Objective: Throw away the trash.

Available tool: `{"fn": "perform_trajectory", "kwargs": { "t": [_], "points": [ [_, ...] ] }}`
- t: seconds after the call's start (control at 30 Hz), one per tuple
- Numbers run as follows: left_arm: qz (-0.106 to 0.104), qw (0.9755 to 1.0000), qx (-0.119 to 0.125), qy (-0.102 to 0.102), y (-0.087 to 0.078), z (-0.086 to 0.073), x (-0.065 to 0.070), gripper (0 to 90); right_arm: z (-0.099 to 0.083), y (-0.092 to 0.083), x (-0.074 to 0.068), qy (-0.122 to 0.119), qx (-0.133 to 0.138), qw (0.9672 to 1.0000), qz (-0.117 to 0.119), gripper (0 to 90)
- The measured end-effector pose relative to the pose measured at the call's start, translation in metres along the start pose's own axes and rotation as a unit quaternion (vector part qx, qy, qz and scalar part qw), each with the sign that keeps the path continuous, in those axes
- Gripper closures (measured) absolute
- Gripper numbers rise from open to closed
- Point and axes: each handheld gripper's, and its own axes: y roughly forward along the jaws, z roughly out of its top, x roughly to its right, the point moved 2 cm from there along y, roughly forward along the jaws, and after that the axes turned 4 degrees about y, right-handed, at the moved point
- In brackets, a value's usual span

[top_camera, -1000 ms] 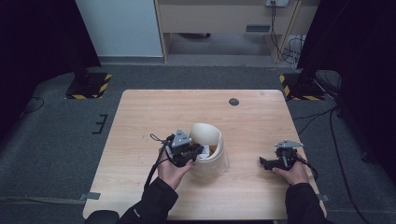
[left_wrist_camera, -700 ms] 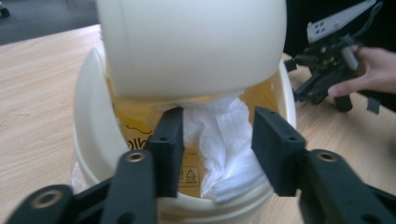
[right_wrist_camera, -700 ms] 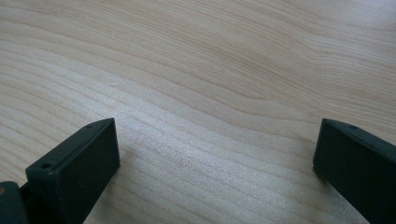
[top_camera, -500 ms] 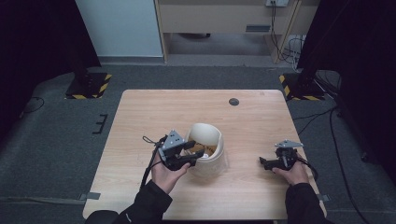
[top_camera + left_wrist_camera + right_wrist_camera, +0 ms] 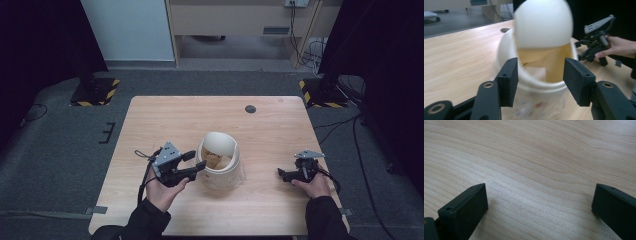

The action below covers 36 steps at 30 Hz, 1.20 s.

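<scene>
White bin (image 5: 218, 167) with swing lid sits mid-surface (image 5: 280, 130). Left hand-held gripper (image 5: 192, 163) open, just beside its rim; right hand-held gripper (image 5: 281, 173) open, well apart. Likely light, stiff, slippery plastic; grip the rim.

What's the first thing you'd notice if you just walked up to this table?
The white bin with its swing lid tipped up stands in the middle of the wooden table, with something tan inside. The left gripper is open right beside it, jaws pointed at its opening. The right gripper, also open, rests on the table off to the right, apart from the bin.
</scene>
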Motion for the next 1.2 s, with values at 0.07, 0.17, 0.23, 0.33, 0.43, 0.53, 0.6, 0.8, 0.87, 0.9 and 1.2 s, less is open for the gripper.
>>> {"fn": "perform_trajectory", "kwargs": {
  "t": [0.07, 0.17, 0.23, 0.33, 0.43, 0.53, 0.6, 0.8, 0.87, 0.9, 1.2],
  "points": [
    [0.009, 0.9999, -0.002, -0.005, -0.005, -0.007, -0.007, 43.5, 0.0, 0.0, 0.0, 0.0, 0.0, 1.0, 0.0, 0.6],
    [0.02, 0.9997, -0.009, -0.011, -0.009, -0.02, -0.017, 41.6, 0.0, 0.0, 0.0, 0.0, 0.0, 1.0, 0.0, 0.5],
    [0.03, 0.9993, -0.017, -0.012, -0.011, -0.029, -0.024, 40.2, 0.0, 0.0, 0.0, 0.0, 0.0, 1.0, 0.0, 0.6],
    [0.045, 0.9984, -0.028, -0.018, -0.012, -0.042, -0.034, 37.8, 0.0, 0.0, 0.0, 0.0, 0.0, 1.0, 0.0, 0.6],
    [0.062, 0.997, -0.039, -0.023, -0.013, -0.053, -0.045, 33.6, 0.0, 0.0, 0.0, 0.0, 0.0, 1.0, 0.0, 0.6],
    [0.075, 0.9956, -0.05, -0.026, -0.013, -0.059, -0.054, 30.0, 0.0, 0.0, 0.0, 0.0, 0.0, 1.0, 0.0, 0.6],
    [0.088, 0.9929, -0.072, -0.036, -0.011, -0.069, -0.065, 27.3, 0.0, 0.0, 0.0, 0.0, 0.0, 1.0, 0.0, 0.6],
    [0.098, 0.9884, -0.112, -0.031, -0.003, -0.085, -0.084, 22.1, 0.0, 0.0, 0.0, 0.0, 0.0, 1.0, 0.0, 0.5],
    [0.1, 0.9879, -0.115, -0.029, -0.003, -0.087, -0.087, 20.7, 0.0, 0.0, 0.0, 0.0, 0.0, 1.0, 0.0, 0.6],
    [0.11, 0.9859, -0.123, -0.026, -0.001, -0.09, -0.094, 19.8, 0.0, 0.0, 0.0, 0.0, 0.0, 1.0, 0.0, 0.6],
    [0.135, 0.9727, -0.182, -0.05, 0.001, -0.11, -0.122, 16.8, 0.0, 0.0, 0.0, 0.0, 0.0, 1.0, 0.0, 0.6]
  ]
}}
